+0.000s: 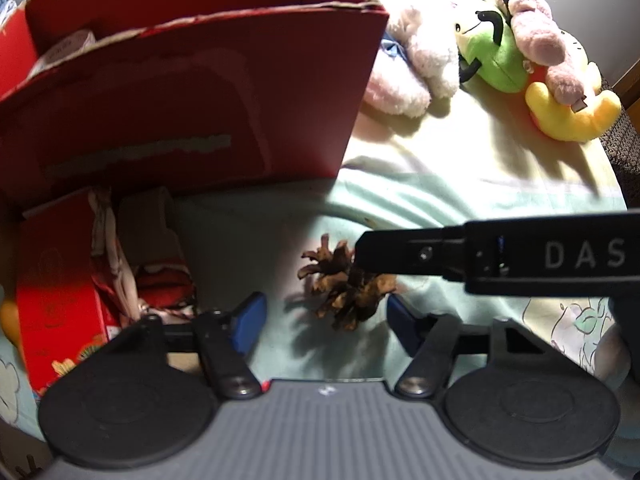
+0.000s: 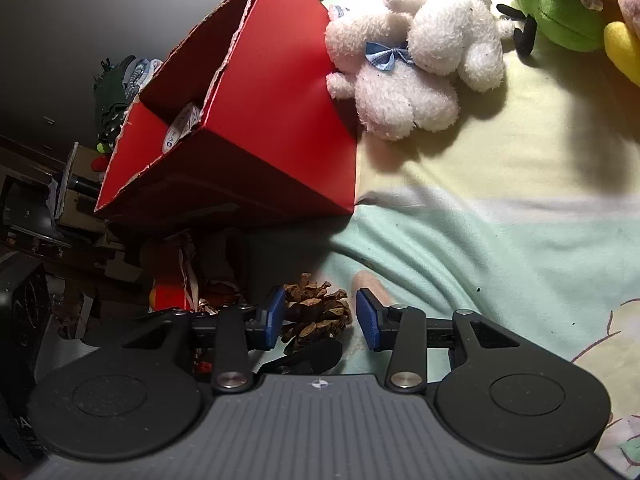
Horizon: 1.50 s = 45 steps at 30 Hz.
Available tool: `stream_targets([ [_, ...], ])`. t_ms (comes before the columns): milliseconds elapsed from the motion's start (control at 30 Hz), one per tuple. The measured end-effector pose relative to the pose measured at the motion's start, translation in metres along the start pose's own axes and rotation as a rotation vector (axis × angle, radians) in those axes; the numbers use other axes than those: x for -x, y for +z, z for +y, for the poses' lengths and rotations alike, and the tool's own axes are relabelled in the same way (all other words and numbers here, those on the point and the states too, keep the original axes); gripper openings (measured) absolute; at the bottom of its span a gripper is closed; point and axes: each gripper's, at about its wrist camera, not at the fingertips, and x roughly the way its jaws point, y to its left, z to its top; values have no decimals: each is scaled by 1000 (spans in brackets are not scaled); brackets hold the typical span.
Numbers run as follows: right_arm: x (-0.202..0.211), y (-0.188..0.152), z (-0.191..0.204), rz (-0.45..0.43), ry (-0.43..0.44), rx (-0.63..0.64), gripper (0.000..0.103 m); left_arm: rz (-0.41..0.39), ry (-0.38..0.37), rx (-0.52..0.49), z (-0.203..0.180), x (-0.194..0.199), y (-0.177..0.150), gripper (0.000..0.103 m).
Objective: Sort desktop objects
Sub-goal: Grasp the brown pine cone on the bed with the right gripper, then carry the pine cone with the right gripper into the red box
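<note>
Red box (image 2: 256, 128) beside open bedsheet (image 2: 500, 248)

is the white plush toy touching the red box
Touching: the right wrist view shows the white plush toy pressed against the side wall of the red box.

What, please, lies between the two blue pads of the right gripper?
A brown pine cone lies on the pale green sheet between the open right gripper's pads, nearer its left pad; the right wrist view shows this.

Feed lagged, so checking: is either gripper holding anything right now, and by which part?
Nothing is held. The right gripper is open around the pine cone on the sheet, pads not closed on it. The left gripper is open too, short of the cone.
</note>
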Motion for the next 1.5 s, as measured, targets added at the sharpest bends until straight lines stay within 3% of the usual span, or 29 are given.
stream_targets([
  [300,2,3,-5,12,68,-30,44,-5,-101,69,13,-2,-4,36],
  [467,-8,3,-2,59,119,-19,44,5,-108,82,16,-2,-9,33],
  [733,-26,-2,-4,103,105,-34,52,-9,-115,34,7,-1,-6,28],
  [967,4,-3,-10,25,92,-39,51,-60,-173,-70,-18,21,11,27],
  [1200,67,12,3,-126,65,-3,51,-195,-236,-190,-41,69,46,26],
  [1367,98,36,31,-250,57,83,51,-303,-238,-241,-38,105,80,26],
  [1500,89,77,58,-314,52,161,51,-358,-214,-232,-12,122,106,26],
])
